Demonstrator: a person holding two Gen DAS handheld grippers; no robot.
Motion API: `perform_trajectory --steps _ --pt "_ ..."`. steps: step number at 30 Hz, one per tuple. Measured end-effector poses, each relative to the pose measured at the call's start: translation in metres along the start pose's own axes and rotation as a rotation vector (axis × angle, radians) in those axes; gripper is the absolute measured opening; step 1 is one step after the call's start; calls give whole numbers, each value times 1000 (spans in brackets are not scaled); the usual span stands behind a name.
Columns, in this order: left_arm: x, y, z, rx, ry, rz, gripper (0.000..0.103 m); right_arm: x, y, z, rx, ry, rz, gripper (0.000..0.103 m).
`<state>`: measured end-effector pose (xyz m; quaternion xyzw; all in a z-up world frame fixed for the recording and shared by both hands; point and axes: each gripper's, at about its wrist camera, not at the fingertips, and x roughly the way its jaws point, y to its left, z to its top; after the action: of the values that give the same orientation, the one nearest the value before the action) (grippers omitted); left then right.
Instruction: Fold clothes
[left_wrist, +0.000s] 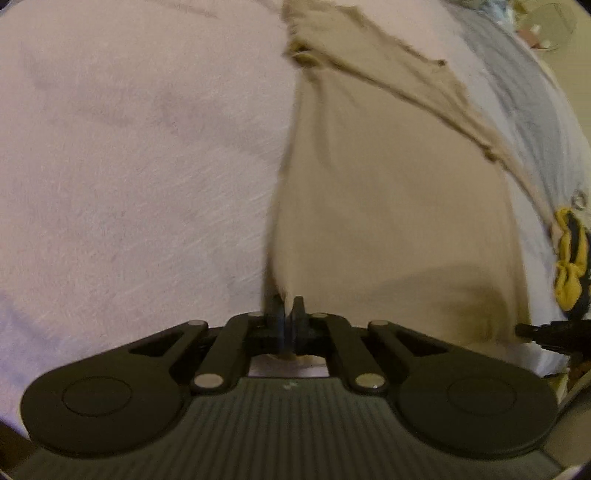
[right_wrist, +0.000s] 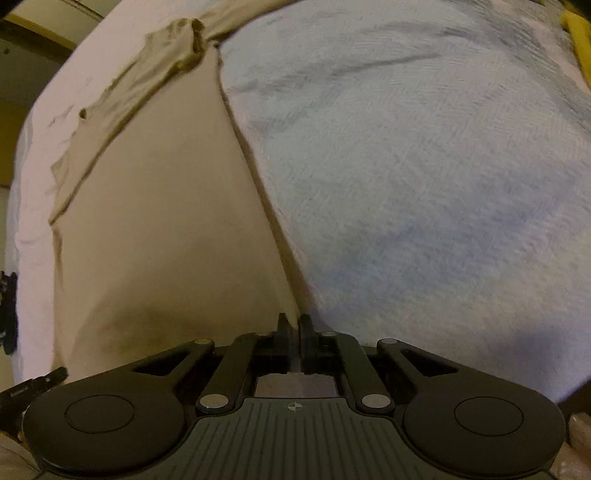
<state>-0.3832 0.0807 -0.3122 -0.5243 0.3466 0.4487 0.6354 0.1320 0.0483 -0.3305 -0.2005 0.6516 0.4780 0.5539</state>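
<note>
Both hand-held grippers, left (left_wrist: 287, 308) and right (right_wrist: 294, 325), pinch the flat beige cloth garment's (left_wrist: 388, 206) near corners; lift evenly, keeping hem taut

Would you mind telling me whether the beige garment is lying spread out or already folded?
Mostly spread: the beige fabric garment lies flat on the pale bedsheet, with only one sleeve turned across its top.

Black grippers (left_wrist: 288, 306), silver pivot screws

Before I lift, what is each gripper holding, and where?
Both hold the beige garment: the left gripper pinches its near left corner, the right gripper its near right corner, jaws shut on the fabric.
</note>
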Motion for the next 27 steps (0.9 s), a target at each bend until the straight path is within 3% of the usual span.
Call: perform_trajectory --steps 3,6,7,9,11,14,18,21,24,27 --pt "10 3 1 14 25 43 5 4 -4 -4 6 23 -18 2" --pt "1 -16 17 124 45 103 10 3 -5 -4 -11 52 -28 7" --pt "-4 -21 22 153 46 118 9 -3 -5 -2 -27 66 -35 23" --pt "-26 -23 35 133 1 129 9 -20 -11 3 -24 70 -50 38" --pt "-41 -25 50 92 -57 156 13 -43 -28 12 26 12 -24 41" --pt "-29 -46 82 112 -98 145 16 -70 -67 37 201 -163 -36 41" --pt "35 -104 120 187 -73 53 19 -89 -113 75 389 -382 10 41" --pt "82 -149 139 167 -47 19 19 -93 -141 107 473 -519 83 41" --pt "102 -184 150 99 -76 -39 22 -91 -172 133 576 -628 146 41" --pt "106 -201 151 102 -89 -82 24 -79 -210 146 723 -682 209 41"
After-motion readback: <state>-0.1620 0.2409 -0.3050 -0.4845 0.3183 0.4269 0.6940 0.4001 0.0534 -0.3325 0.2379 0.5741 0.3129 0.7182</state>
